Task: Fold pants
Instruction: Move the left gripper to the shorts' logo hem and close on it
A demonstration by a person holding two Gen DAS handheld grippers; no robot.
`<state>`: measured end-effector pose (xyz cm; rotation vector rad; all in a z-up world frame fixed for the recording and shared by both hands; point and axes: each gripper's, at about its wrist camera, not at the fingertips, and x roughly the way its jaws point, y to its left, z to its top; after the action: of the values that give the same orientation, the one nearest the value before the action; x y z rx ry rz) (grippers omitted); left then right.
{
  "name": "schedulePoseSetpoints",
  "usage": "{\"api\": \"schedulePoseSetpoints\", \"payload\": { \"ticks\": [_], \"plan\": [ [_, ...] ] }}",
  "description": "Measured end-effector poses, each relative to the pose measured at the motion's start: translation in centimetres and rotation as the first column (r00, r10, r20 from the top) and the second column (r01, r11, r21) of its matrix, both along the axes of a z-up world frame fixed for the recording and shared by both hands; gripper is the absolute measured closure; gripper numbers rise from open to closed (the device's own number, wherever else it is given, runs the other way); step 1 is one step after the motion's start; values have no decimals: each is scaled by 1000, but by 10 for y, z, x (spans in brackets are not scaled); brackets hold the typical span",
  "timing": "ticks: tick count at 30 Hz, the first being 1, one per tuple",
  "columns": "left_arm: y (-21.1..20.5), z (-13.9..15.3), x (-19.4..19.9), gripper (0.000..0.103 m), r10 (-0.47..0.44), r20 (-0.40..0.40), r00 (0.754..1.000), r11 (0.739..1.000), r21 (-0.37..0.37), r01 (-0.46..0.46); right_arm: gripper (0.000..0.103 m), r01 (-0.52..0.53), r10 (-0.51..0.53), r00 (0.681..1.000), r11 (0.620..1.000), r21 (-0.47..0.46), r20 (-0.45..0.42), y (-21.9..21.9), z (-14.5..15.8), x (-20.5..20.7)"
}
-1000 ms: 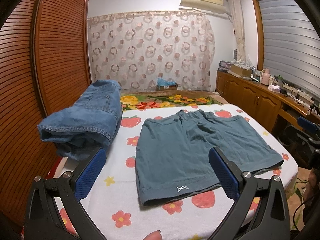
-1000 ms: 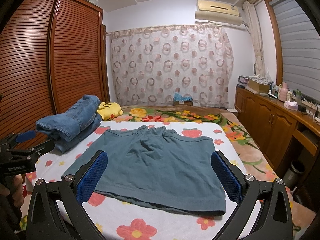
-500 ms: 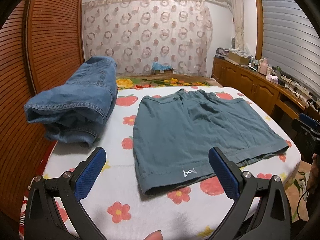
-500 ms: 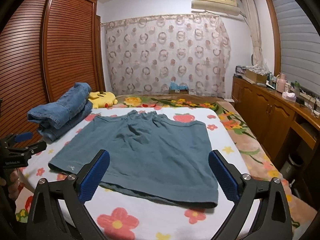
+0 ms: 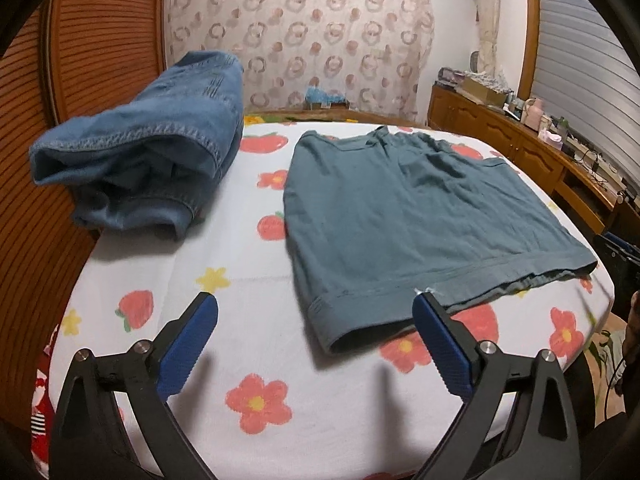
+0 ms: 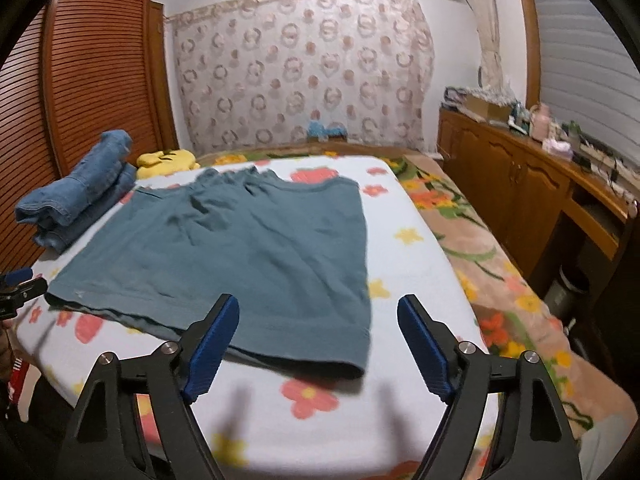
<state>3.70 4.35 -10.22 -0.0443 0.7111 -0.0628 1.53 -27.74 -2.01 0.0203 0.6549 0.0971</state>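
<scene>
**Teal shorts flat on the bed, both grippers spread and holding nothing**

The teal shorts (image 5: 412,220) lie spread flat on the floral bedsheet (image 5: 248,360), waistband towards the curtain (image 5: 304,36), hem nearest the cameras. The left gripper (image 5: 316,340) hovers at the hem's left corner, jaws wide apart. The right gripper (image 6: 318,344) hangs over the right corner, released likewise. Folded blue jeans (image 5: 148,160) sit just beside the shorts; no containers are discernible
</scene>
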Motion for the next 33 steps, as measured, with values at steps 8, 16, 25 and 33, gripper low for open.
{"api": "schedulePoseSetpoints", "payload": {
  "ticks": [8, 16, 25, 33],
  "plan": [
    [5, -9, 0, 12, -9, -29, 1000, 1000, -5, 9, 43, 9, -9, 998, 1000, 3, -63, 6, 6, -3],
    [9, -16, -2, 28, -32, -59, 998, 999, -25, 31, 46, 16, -14, 999, 999, 31, -50, 13, 24, -8],
    [7, -17, -4, 55, -66, -58, 996, 996, -56, 63, 46, 1, 0, 999, 999, 34, -34, 13, 17, -13],
    [-4, -10, -5, 84, -104, -43, 994, 993, -51, 102, 46, 2, 0, 999, 999, 35, -39, -7, 11, -5]
  ]
}}
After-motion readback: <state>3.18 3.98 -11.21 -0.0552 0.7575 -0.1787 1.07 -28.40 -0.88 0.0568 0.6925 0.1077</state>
